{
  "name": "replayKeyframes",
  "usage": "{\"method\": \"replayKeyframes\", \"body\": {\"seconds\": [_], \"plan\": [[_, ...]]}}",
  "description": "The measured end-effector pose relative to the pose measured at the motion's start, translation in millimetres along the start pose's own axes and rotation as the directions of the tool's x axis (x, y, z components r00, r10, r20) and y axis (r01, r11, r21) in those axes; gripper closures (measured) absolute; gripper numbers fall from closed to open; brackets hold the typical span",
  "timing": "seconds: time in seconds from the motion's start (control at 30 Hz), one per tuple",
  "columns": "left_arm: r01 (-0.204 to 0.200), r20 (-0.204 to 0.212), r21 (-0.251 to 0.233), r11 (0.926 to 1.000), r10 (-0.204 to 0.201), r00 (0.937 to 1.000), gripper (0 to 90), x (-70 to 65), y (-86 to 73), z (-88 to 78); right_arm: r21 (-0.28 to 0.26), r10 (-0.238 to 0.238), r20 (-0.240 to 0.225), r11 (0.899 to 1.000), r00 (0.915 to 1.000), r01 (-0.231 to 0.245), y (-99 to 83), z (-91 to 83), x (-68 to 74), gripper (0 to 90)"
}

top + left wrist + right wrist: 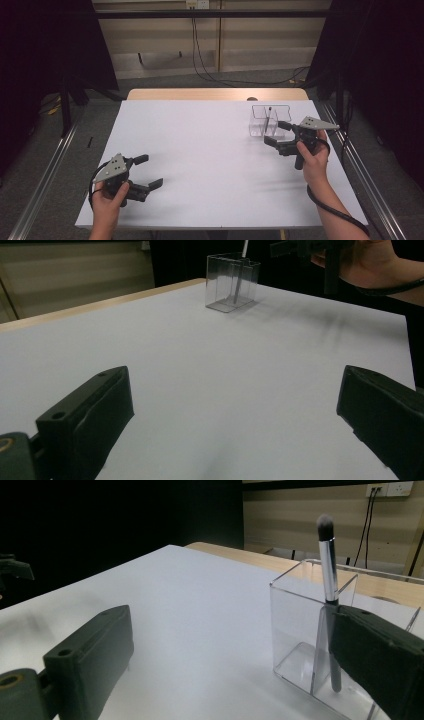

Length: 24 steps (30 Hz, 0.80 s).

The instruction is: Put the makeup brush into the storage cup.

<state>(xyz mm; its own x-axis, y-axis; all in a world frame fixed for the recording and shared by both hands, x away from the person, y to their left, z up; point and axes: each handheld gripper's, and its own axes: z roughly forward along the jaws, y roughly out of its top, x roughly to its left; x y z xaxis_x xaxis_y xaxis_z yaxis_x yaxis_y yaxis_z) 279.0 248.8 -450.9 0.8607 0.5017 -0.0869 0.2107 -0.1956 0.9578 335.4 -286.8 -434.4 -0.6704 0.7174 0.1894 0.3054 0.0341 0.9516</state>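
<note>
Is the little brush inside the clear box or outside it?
Inside. The brush stands upright in the clear box, bristles poking above its rim.

Jaws wide apart; clear holder (232,282) far across table (210,365).

white desk (200,150), wooden strip along its far edge (215,94). grey floor (100,120) around it. metal rails (45,175) flank both sides. black cables (200,60) hang from a wall socket (197,4). dark curtains (50,45) left and right.
</note>
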Motion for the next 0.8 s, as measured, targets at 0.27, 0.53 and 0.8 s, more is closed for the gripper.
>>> {"method": "replayKeyframes", "body": {"seconds": [0.27,0.53,0.8], "plan": [[-0.003,-0.002,0.002,1.0,0.003,1.0,1.4,-0.4,0.3,0.1,-0.003,-0.002,-0.015,1.0,0.9999,0.002,-5.4,-3.4,5.7,3.9],[-0.005,-0.005,0.003,1.0,0.005,1.0,1.4,-0.3,0.2,-0.7,0.012,-0.005,-0.028,1.0,0.9996,0.006,-11.8,-7.5,9.4,3.9],[0.002,-0.003,0.0,1.0,-0.002,1.0,1.4,-0.5,-0.2,-0.1,0.018,-0.003,-0.039,1.0,0.9992,0.004,-18.8,-13.9,13.3,4.0]]}}
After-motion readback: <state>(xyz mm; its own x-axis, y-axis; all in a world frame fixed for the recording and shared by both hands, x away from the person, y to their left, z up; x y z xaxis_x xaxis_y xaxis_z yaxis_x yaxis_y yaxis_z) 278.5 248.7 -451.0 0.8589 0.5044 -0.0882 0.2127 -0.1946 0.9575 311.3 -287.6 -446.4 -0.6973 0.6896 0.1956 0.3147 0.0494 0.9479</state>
